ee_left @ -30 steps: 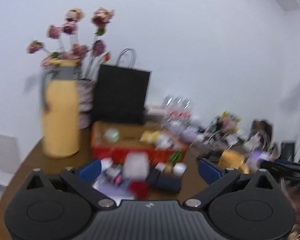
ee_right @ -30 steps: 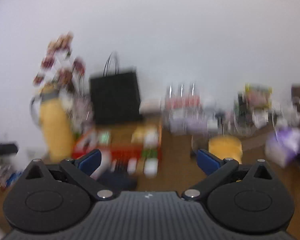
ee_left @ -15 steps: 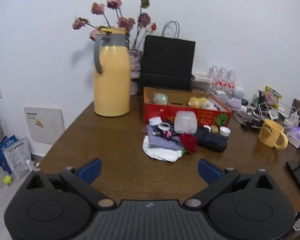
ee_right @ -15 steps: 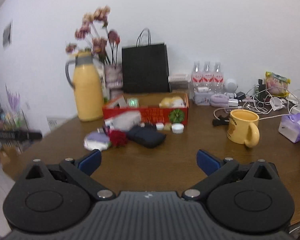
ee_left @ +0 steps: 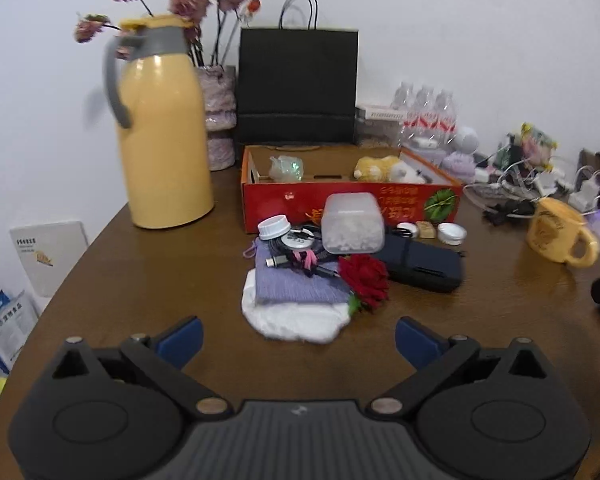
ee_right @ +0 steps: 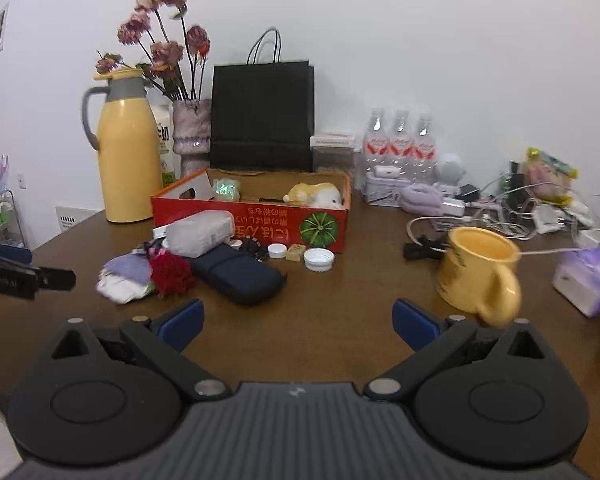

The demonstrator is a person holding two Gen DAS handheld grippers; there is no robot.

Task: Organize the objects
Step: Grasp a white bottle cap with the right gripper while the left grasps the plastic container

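Observation:
A red cardboard box [ee_left: 384, 204] [ee_right: 260, 224] stands mid-table with a plush toy [ee_left: 384, 169] inside. In front of it lies a pile: a clear plastic container [ee_left: 353, 222], a purple cloth [ee_left: 296, 286] on a white pad [ee_left: 296, 322], cables, a red rose [ee_left: 365, 276] [ee_right: 170, 272], a dark pouch [ee_left: 422, 265] [ee_right: 236, 276] and white caps [ee_right: 319, 259]. My left gripper [ee_left: 298, 340] is open and empty just short of the pile. My right gripper [ee_right: 298, 320] is open and empty, between the pouch and a yellow mug [ee_right: 478, 274].
A yellow thermos jug [ee_left: 164, 132], a flower vase [ee_left: 220, 120] and a black paper bag [ee_left: 298, 88] stand at the back. Water bottles [ee_right: 398, 144], tangled cables [ee_right: 500, 208] and a tissue pack [ee_right: 588, 276] crowd the right. The table edge curves at left.
Both grippers have moved closer to the table and steadied; the blur is gone. The left one now faces the pile head-on, and both stay open.

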